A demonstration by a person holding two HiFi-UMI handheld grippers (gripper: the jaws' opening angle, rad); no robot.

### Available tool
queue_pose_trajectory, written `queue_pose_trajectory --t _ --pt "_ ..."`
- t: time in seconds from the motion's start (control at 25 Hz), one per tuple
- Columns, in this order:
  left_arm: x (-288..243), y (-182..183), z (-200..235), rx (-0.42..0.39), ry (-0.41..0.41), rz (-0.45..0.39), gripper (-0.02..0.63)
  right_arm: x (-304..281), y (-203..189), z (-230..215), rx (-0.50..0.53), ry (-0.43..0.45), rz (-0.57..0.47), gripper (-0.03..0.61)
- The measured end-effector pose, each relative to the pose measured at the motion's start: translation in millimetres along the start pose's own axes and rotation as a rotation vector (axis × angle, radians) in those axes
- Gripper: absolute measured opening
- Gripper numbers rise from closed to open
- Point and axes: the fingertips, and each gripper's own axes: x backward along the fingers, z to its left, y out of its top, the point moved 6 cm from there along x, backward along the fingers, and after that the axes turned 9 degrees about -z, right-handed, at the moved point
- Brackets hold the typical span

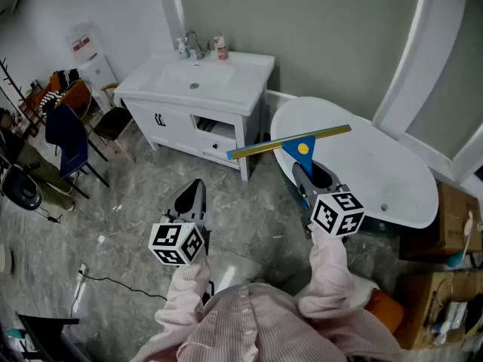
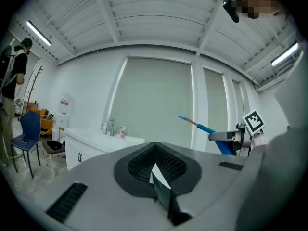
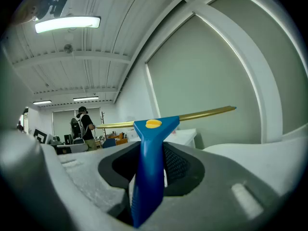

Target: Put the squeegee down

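While the right gripper (image 1: 303,178) holds the squeegee (image 1: 290,143), bottle (image 1: 220,48) label blurs.

Left hand-held gripper (image 2: 155,163) jaws together, blue squeegee (image 2: 204,127) in right hand-held gripper (image 2: 217,136), white vanity (image 2: 91,141) at left

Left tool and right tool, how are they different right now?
The right tool grips the blue handle of the squeegee between its jaws. The left tool has its jaws together and holds nothing. In the head view the right tool is at the edge of the white bathtub, while the left tool is over the grey floor. Each tool carries a cube with square markers, and both point forward, about level.
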Motion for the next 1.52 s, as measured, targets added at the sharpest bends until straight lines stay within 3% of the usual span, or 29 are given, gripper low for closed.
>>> queue_pose_trajectory --t 0.96,1.2,1.52 --pt "1 -16 -13 0.006 0.021 0.017 0.002 8 -11 -17 -0.038 0.014 -0.001 0.132" --pt "-32 -21 1 0.01 0.015 0.009 0.002 -16 -12 -39 -0.044 0.001 -0.006 0.132" --pt "-112 -23 48 0.014 -0.008 0.018 0.002 -93 -15 -68 -0.052 -0.017 0.004 0.132"
